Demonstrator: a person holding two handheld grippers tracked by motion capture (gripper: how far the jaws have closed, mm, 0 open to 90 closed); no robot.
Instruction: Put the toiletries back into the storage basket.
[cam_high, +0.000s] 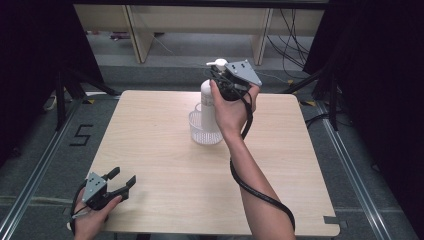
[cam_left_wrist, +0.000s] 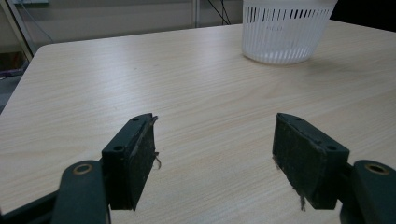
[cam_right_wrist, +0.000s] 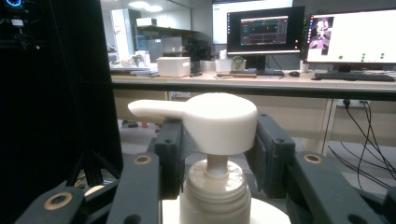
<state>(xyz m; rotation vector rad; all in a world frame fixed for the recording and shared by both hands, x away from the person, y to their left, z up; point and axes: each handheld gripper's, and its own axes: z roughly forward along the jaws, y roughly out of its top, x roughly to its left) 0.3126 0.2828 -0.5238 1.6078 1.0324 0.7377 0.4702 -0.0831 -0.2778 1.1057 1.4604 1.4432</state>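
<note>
A white pump bottle (cam_high: 206, 99) stands upright with its lower end inside a white slotted basket (cam_high: 196, 134) at the middle of the table; I cannot tell if it rests on the basket's floor. My right gripper (cam_high: 223, 84) is shut on the bottle just under the pump head. In the right gripper view the pump bottle's head (cam_right_wrist: 215, 114) sits between the two jaws of the right gripper (cam_right_wrist: 217, 148), spout pointing left. My left gripper (cam_high: 123, 175) is low at the table's front left corner, open with nothing in it. Its jaws stand wide apart in the left gripper view (cam_left_wrist: 215, 120), facing the basket (cam_left_wrist: 285, 35).
The light wooden table (cam_high: 165, 165) has bare surface around the basket. Black stands and curtains flank it, and cables lie on the floor behind. Beyond the bottle, a desk with monitors (cam_right_wrist: 264, 30) stands far off.
</note>
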